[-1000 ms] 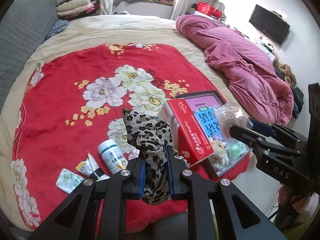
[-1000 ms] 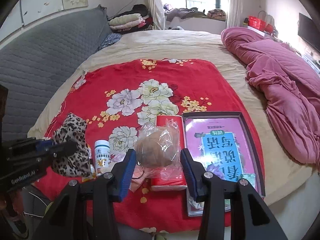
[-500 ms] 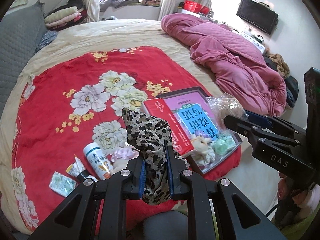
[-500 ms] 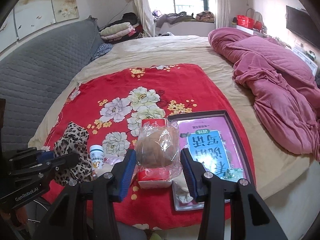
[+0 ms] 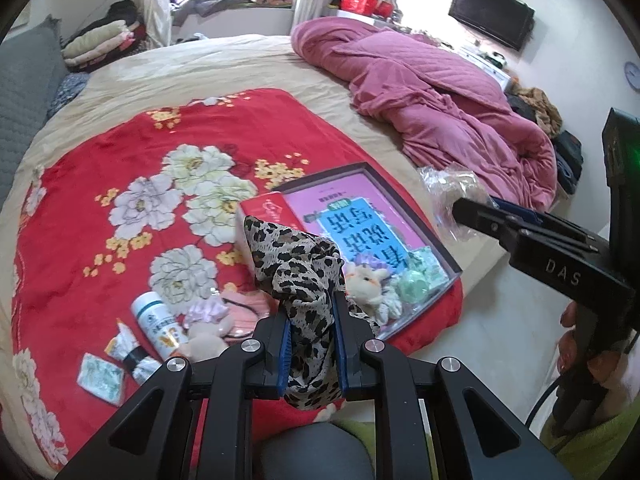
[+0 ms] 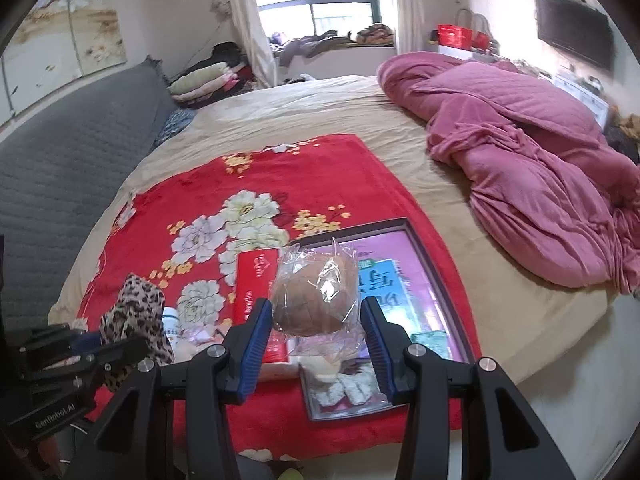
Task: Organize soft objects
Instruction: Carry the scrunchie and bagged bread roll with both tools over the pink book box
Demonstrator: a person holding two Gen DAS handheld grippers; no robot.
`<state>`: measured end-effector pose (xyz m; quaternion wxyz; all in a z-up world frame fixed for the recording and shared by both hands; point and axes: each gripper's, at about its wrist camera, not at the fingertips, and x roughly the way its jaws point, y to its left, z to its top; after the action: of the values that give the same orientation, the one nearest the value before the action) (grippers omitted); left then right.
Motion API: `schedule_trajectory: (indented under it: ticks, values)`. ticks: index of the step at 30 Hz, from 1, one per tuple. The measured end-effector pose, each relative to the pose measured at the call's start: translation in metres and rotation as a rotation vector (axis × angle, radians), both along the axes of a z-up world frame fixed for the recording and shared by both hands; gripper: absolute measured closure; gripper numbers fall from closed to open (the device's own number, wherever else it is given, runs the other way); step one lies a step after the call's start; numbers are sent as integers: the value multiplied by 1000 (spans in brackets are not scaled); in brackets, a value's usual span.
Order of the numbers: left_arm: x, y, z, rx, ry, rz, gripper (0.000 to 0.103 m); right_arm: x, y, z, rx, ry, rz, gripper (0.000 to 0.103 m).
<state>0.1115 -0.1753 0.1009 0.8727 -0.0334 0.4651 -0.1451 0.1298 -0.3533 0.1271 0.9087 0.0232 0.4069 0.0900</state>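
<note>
My left gripper is shut on a leopard-print cloth and holds it up over the near edge of the red floral blanket. My right gripper is shut on a brown round object wrapped in clear plastic, lifted above the dark tray. That tray holds a pink book, a white plush toy and a green soft item. A pink fabric piece and a small plush lie on the blanket beside the tray.
A red box leans at the tray's left side. A white pill bottle, a tube and a sachet lie at the blanket's near left. A pink quilt is heaped on the right. The bed edge and floor are close.
Both grippers have pulled back and up from the bed with their loads, so the blanket and tray look smaller and farther. Both grips are unchanged.
</note>
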Motion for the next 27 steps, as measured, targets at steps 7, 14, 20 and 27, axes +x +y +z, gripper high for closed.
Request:
schedule_trajectory:
  ticks: [7,14,20,27]
  values:
    - [12,-36,-11,-29,18,-80,85,3,-31,-8,11,15,-60,57]
    - [29,-75,-28,-30,53,-148,85,7,-63,-15,29,26,-114,57]
    - [42,-107,-44,-12,83,-204,85,13,-89,-30,39,54,-158,57]
    - [54,-133,-72,13,143,-251,85,22,-109,-49,49,84,-190,57]
